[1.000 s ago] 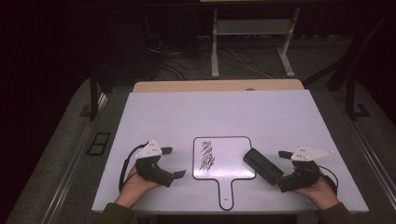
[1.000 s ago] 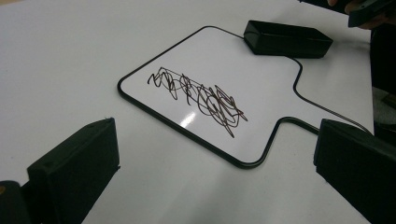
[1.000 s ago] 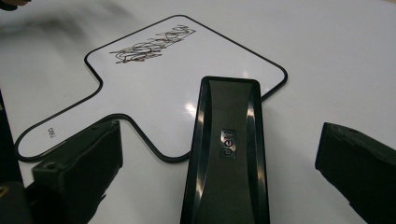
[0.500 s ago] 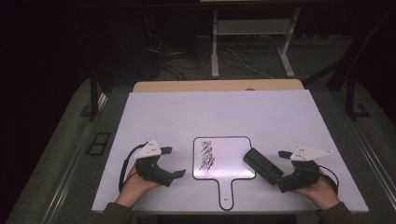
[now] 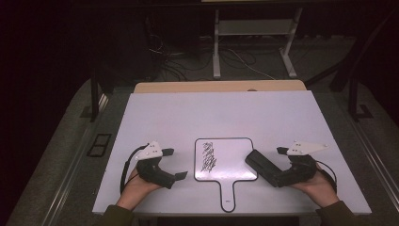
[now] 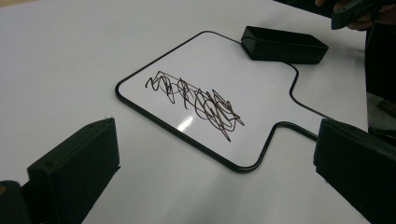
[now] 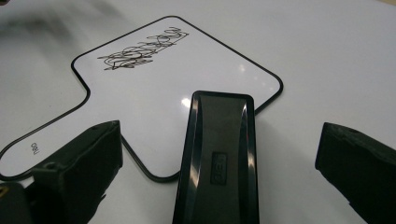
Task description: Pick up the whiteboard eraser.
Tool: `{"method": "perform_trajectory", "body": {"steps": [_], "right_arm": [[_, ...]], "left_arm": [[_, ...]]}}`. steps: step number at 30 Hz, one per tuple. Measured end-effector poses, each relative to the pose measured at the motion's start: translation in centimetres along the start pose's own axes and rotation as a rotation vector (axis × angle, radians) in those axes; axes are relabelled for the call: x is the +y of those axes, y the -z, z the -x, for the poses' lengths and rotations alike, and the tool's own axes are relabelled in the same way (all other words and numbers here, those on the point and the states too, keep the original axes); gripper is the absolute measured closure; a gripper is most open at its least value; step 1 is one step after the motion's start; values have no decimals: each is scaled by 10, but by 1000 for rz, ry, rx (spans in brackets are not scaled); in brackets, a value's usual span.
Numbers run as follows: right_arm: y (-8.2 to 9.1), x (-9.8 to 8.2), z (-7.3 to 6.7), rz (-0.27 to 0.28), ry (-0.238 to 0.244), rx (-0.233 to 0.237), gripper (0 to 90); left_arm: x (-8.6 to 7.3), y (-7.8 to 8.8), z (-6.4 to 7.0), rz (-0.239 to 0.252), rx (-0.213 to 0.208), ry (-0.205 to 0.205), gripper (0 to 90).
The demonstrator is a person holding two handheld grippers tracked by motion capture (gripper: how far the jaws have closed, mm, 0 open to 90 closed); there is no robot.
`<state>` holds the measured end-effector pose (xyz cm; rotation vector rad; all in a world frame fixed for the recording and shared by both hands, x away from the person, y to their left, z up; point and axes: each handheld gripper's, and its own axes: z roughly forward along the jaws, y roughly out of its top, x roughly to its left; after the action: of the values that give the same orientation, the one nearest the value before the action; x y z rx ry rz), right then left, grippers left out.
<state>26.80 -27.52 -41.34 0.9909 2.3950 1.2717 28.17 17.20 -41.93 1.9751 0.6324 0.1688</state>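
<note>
while the small whiteboard [image 5: 226, 162] lies flat near the front edge of the white worktop [image 5: 226, 113], a black eraser [image 5: 264, 167] rests by its right side, with one end on the board's right edge. the board has a thin black rim, a short handle that points toward the person, and a dark scribble [image 5: 208, 157] on its left half. the right gripper [image 5: 282, 165] sits just right of the eraser, held in the person's right hand [image 5: 320, 186]. in the right gripper view its two black jaws stand wide apart, one on each side of the eraser [image 7: 218, 158], and they do not touch it, so this gripper is open and holds nothing. the left gripper [image 5: 175, 165] is just left of the board, held in the left hand [image 5: 136, 188]. in the left gripper view its jaws are also spread wide, with bare worktop between them, and the scribble [image 6: 196, 100] and the eraser [image 6: 282, 44] lie farther off. this gripper is open and empty too.
</note>
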Motion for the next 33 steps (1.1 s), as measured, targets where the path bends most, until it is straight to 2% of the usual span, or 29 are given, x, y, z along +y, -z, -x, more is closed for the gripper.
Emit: {"method": "perform_trajectory", "body": {"steps": [9, 13, 14, 17, 18, 19, 20, 22, 26, 31, 32, 33], "right_arm": [[-10, 10, 3, -19, 7, -4, 0], [-15, 14, 4, -45, 0, -6, 0], [-17, 17, 5, -60, -1, -2, 43], [-20, 19, 7, -65, 0, 2, 45], [-23, 20, 8, -84, 1, -3, 46], [-23, 20, 8, -84, 1, -3, 46], [-24, 18, 7, -111, 0, -13, 46], [-25, 17, 6, -133, 8, -24, 47], [-26, 15, 5, -148, 14, -33, 66], [-27, 11, 3, -193, 14, -46, 68], [-28, 10, 3, -203, 14, -46, 135], [-28, 10, 3, -203, 14, -46, 135]], "left_arm": [[0, 0, 0, 2, 0, 1, 0], [0, 0, 0, 2, -1, 0, 0], [0, 0, 0, 2, -2, 1, 0], [0, 0, 0, 0, -2, 1, 0], [0, 0, 0, 1, -2, 0, 0], [0, 0, 0, 0, -3, 0, 0], [0, 0, 1, -1, -4, -2, 0], [0, 0, 1, -1, -4, -2, 0], [0, 0, 1, -2, -3, -2, 0], [0, 0, 1, -3, -2, -5, 0], [0, 0, 1, -4, -3, -6, 0], [0, 0, 1, -4, -2, -6, 0]]}}
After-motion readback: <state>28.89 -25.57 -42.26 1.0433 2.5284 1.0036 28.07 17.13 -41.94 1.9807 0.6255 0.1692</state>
